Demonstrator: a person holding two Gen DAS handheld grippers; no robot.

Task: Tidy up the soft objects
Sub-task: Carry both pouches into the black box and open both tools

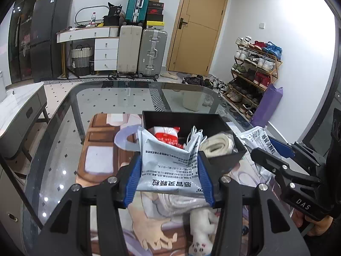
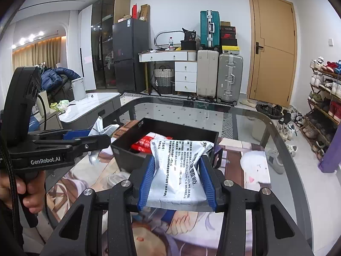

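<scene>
My left gripper (image 1: 170,164) is shut on a grey-white printed sachet (image 1: 168,166) and holds it just before the near wall of the black box (image 1: 223,155). The box holds a red-and-white packet (image 1: 167,135), a white cable (image 1: 195,133) and a cream rolled band (image 1: 219,145). My right gripper (image 2: 178,166) is shut on a second printed sachet (image 2: 179,166), held near the black box (image 2: 125,149). The right gripper also shows in the left wrist view (image 1: 270,151), and the left gripper in the right wrist view (image 2: 89,138).
The box stands on an illustrated mat (image 1: 102,162) on a glass table (image 1: 127,93). A white plush toy (image 1: 202,230) and a clear bag (image 1: 183,202) lie under my left gripper. A white plush (image 2: 253,166) lies right of the box. Suitcases (image 2: 229,76) and a shoe rack (image 1: 253,72) stand beyond.
</scene>
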